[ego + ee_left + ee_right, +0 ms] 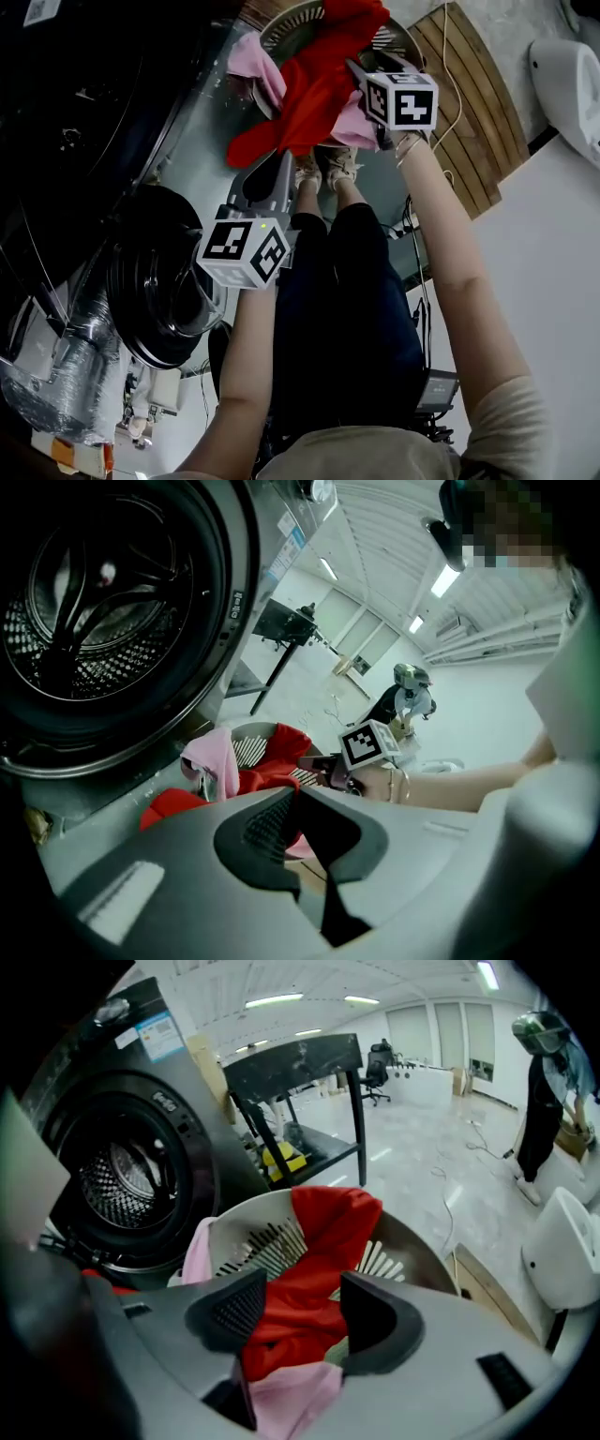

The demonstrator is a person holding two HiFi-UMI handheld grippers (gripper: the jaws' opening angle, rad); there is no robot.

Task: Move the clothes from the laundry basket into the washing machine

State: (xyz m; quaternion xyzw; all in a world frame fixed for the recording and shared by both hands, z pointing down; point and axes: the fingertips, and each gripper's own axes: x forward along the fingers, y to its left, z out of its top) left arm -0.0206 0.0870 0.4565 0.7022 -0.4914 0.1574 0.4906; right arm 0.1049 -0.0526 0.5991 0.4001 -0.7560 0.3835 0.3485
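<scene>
The round laundry basket point(292, 21) holds a red garment point(323, 75) that spills over its rim and a pink garment point(253, 61). My right gripper point(358, 68) reaches over the basket; in the right gripper view it point(295, 1312) stands open just above the red garment point(319, 1241), with pink cloth point(291, 1396) below, and its pads press on nothing. My left gripper point(267, 173) hangs shut and empty between the basket and the washing machine's open door point(159, 281). The left gripper view shows its jaws point(298, 841) closed and the drum point(94, 602) at upper left.
A wooden board point(469, 94) and a white fixture point(567, 66) lie right of the basket. A foil duct point(56, 375) runs by the washer. A black table point(300, 1063) stands behind the basket, and a person point(544, 1082) stands far off. My own legs point(347, 281) are below.
</scene>
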